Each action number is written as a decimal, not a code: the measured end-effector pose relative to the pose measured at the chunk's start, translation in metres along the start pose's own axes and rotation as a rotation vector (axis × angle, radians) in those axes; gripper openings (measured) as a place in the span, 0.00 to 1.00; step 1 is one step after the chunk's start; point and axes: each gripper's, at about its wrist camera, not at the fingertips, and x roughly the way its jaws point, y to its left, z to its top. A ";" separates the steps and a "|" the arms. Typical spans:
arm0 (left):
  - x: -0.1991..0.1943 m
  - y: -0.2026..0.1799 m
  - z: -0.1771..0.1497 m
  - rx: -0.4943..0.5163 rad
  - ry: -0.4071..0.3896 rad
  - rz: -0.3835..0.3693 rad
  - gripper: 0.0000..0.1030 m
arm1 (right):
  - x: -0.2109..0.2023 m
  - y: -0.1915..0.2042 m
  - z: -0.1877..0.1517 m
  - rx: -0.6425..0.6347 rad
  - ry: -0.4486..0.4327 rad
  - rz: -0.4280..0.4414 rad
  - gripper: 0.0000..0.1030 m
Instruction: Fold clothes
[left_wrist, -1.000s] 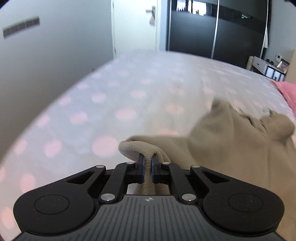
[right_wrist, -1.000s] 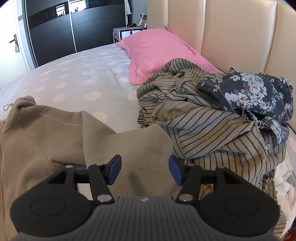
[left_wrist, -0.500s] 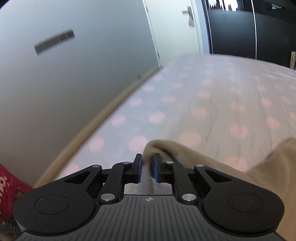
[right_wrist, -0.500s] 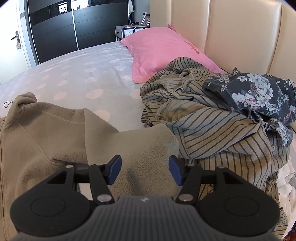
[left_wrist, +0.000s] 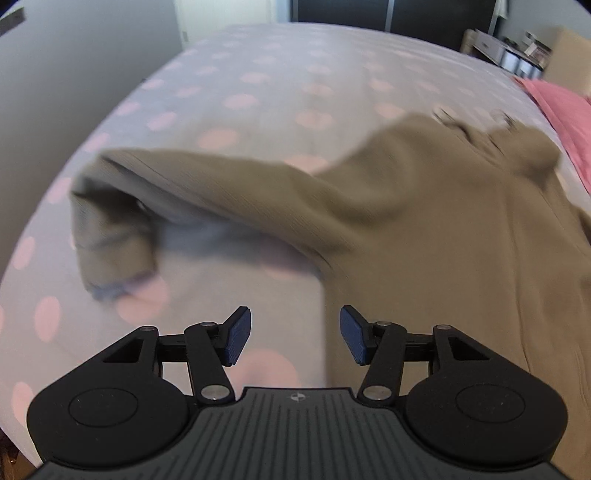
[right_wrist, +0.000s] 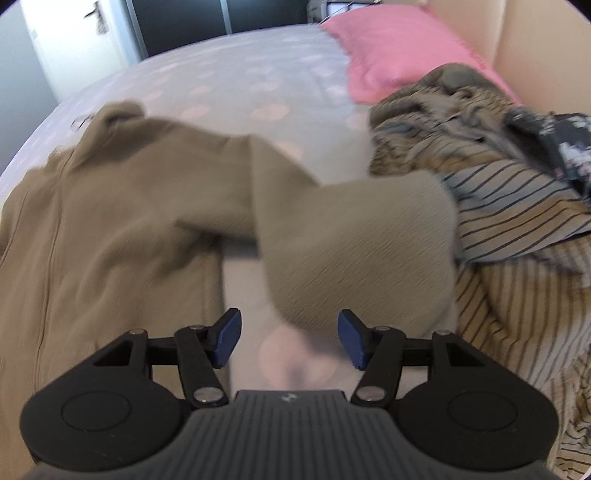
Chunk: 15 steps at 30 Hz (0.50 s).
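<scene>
— Two tongs are shown; how are they set?
— Left tongs (left_wrist: 295, 334) are opening, nothing between the pads. Right tongs (right_wrist: 290, 341) are held apart over a sleeve end, ungripped.
— Where is the tan fleece jacket (left_wrist: 424, 221) located?
— It is spread on the dotted bed (left_wrist: 277, 74), beside striped clothes (right_wrist: 517, 229).

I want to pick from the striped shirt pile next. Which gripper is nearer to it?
Right. The right gripper hovers open beside the striped shirt pile, over a sleeve of the tan jacket. The left gripper, jaws opening and empty, is at the jacket's far sleeve; no pile shows there.
</scene>
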 end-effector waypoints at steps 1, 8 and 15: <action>-0.001 -0.008 -0.010 0.016 0.018 -0.020 0.50 | 0.003 0.005 -0.004 -0.018 0.022 0.019 0.60; -0.005 -0.043 -0.082 0.077 0.195 -0.199 0.58 | 0.019 0.034 -0.044 -0.167 0.184 0.132 0.68; -0.002 -0.040 -0.139 0.089 0.302 -0.164 0.61 | 0.025 0.040 -0.082 -0.208 0.328 0.167 0.70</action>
